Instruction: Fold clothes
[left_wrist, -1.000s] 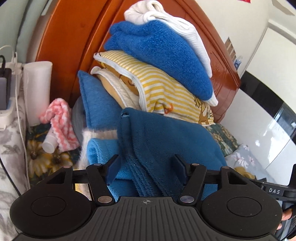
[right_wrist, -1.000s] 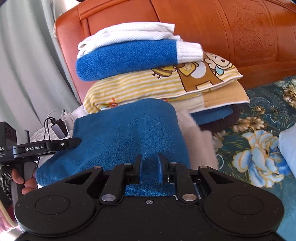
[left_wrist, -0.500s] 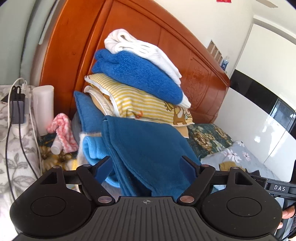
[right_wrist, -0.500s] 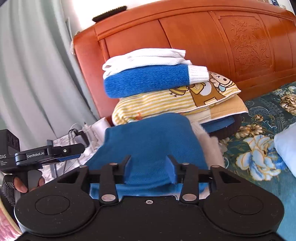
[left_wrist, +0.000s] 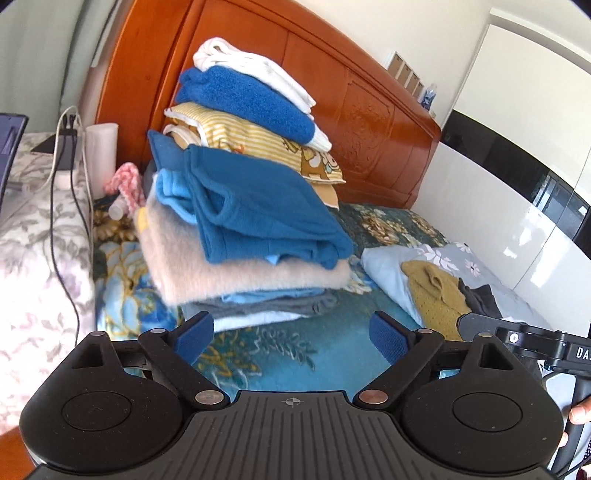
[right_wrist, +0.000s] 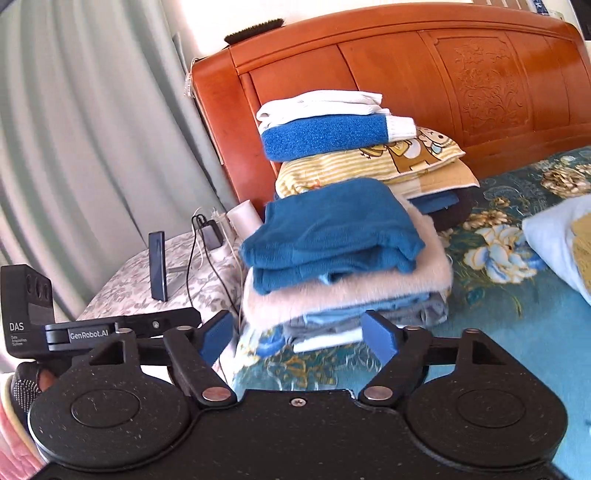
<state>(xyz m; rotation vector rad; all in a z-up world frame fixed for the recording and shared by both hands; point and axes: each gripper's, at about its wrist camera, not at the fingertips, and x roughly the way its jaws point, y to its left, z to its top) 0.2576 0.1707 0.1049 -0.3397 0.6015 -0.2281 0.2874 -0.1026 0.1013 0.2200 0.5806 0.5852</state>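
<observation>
A folded dark blue fleece garment (left_wrist: 258, 206) (right_wrist: 332, 229) lies on top of a low stack of folded clothes, above a fluffy beige piece (left_wrist: 236, 273) (right_wrist: 347, 291). My left gripper (left_wrist: 291, 334) hangs back from the stack, its jaws opening wide with nothing between them. The right gripper (right_wrist: 299, 334) is also drawn back from the stack, jaws opening, nothing between them. In the right wrist view the left gripper body (right_wrist: 122, 328) shows at lower left. A mustard knitted garment (left_wrist: 436, 295) and a dark piece (left_wrist: 480, 297) lie unfolded on a pale blue sheet at the right.
A taller pile with a striped yellow pillow (right_wrist: 369, 162), a blue towel (right_wrist: 325, 136) and white cloth leans on the wooden headboard (right_wrist: 461, 74). A bedside surface with a phone (right_wrist: 159, 266), charger and cables is at the left. The floral bedspread (left_wrist: 295, 354) lies below the grippers.
Both grippers let go of the dark blue fleece and opened wide. Both pulled back from the stack, which now appears smaller and whole, with the fleece resting on top.
</observation>
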